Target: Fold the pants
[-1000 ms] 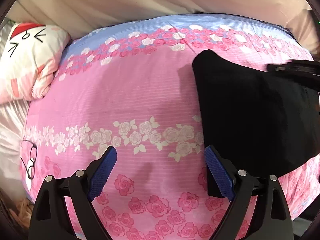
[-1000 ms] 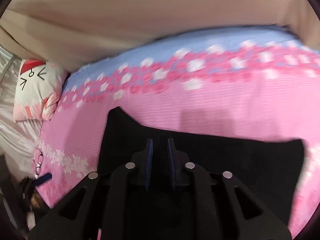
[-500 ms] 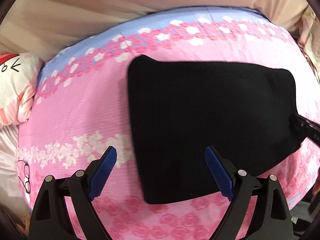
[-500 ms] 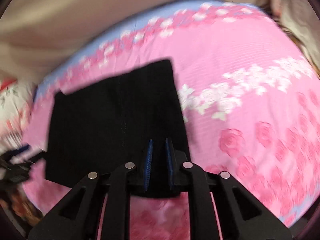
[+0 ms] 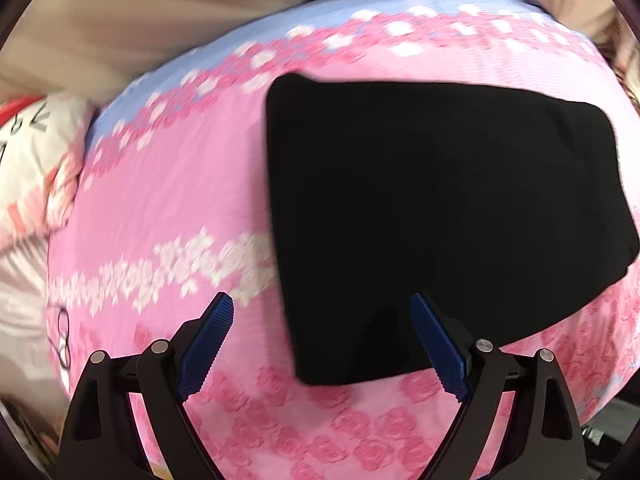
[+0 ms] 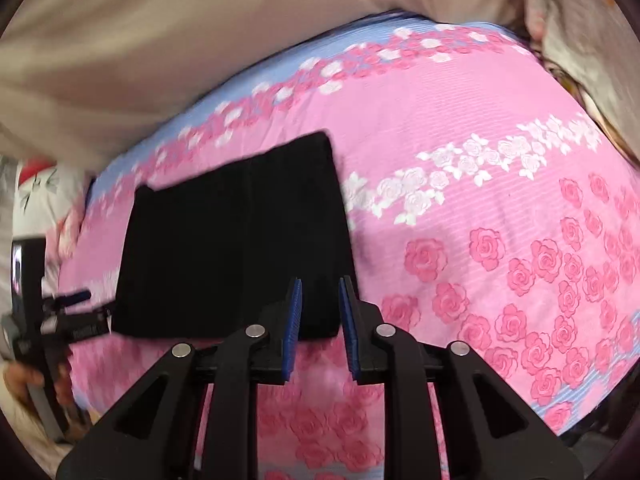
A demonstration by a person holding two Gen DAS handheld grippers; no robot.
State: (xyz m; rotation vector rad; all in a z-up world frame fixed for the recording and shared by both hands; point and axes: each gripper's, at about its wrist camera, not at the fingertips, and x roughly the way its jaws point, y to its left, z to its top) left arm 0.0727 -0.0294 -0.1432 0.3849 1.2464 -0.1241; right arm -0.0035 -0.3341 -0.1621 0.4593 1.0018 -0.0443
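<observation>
The right hand-held gripper (image 6: 319,322), black with blue ribbed pads, points steeply down over the near edge of the bed. Its jaws stand a narrow gap apart and are opening; the pads do not press on anything, though the near right corner of the folded black fabric pants (image 6: 236,248) shows through the gap between them. The left hand-held gripper (image 5: 322,340), of the same build, also tilts steeply down, with its jaws spread wide and nothing between the pads; the near left corner of the pants lies below and beyond the gap. In the right wrist view this left hand-held gripper shows at the far left edge, just beside the left side of the pants, with part of a person's hand (image 6: 24,376) under it.

The pants lie flat as a dark, roughly rectangular pad on the pink bedsheet printed with roses and a blue band (image 6: 500,240), toward the near side of the bed. A white cartoon-print pillow (image 5: 36,168) sits at the left end of the bed, well apart from the pants. A beige curtain-like backdrop (image 6: 200,32) rises behind the bed.
</observation>
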